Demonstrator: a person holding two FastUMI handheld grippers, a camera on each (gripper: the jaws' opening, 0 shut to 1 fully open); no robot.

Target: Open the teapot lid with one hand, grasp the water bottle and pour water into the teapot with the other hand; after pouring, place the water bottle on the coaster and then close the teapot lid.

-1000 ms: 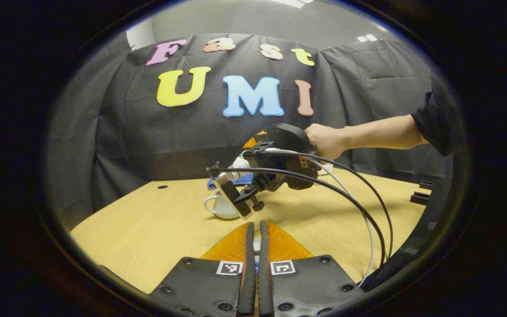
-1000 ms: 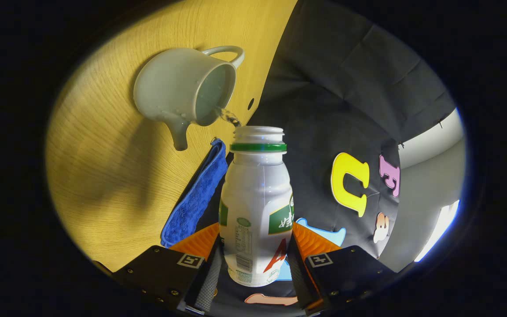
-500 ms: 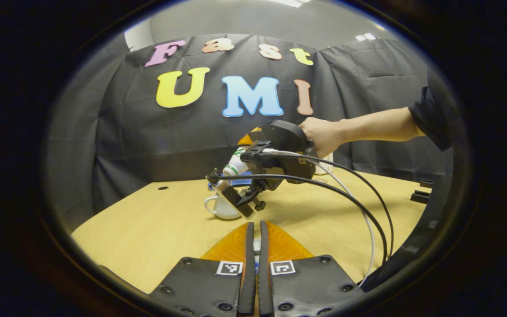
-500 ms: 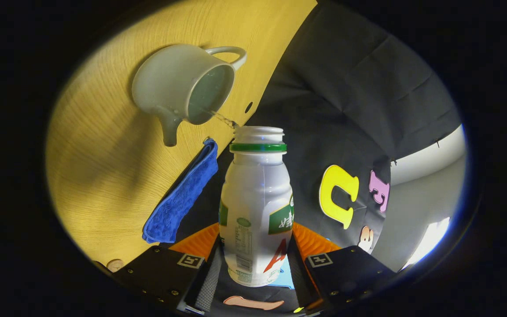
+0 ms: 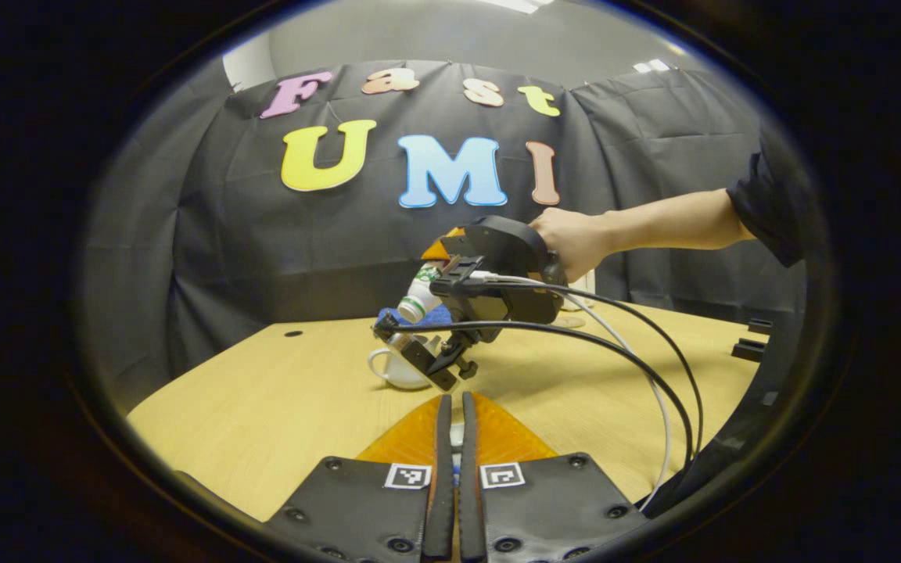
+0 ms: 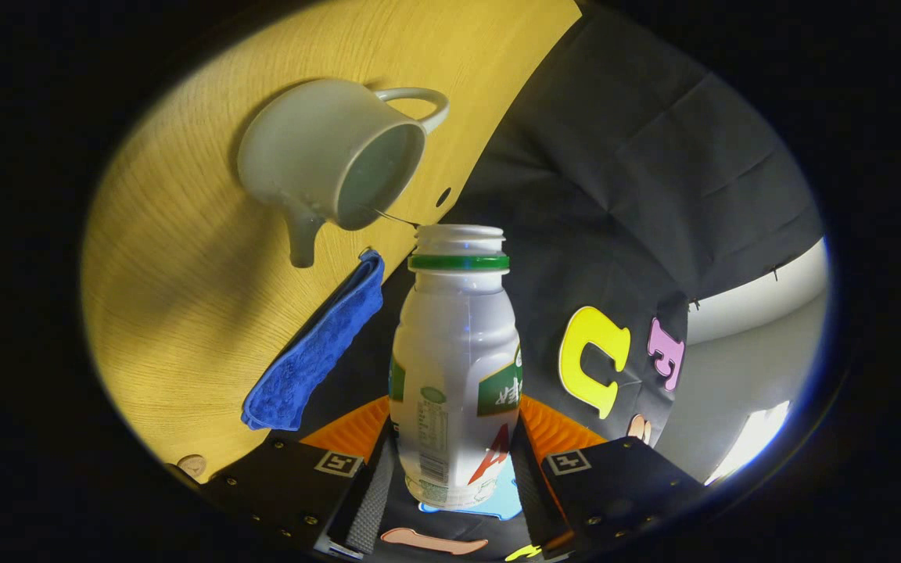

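The wooden table [image 5: 278, 399] stretches broad and mostly bare around the white ceramic teapot [image 6: 325, 168], which stands lidless near the middle with its handle toward the black cloth wall; the far table edge meets that wall just behind it, so open room lies on the near and side stretches. A blue cloth [image 6: 314, 356] lies on the table beside the teapot. The right gripper [image 6: 454, 469] clamps both fingers on the base of the white water bottle [image 6: 454, 367], tipped mouth-down toward the teapot's opening, with a thin thread of water crossing to the rim. That thread looks close to the lip, so a small drift of the hand could send water onto the table or the cloth. A small round disc [image 6: 192, 466], possibly the coaster, sits near the table's edge. The left gripper [image 5: 454, 469] hangs back with fingers nearly together on something small, likely the lid, though I cannot tell.
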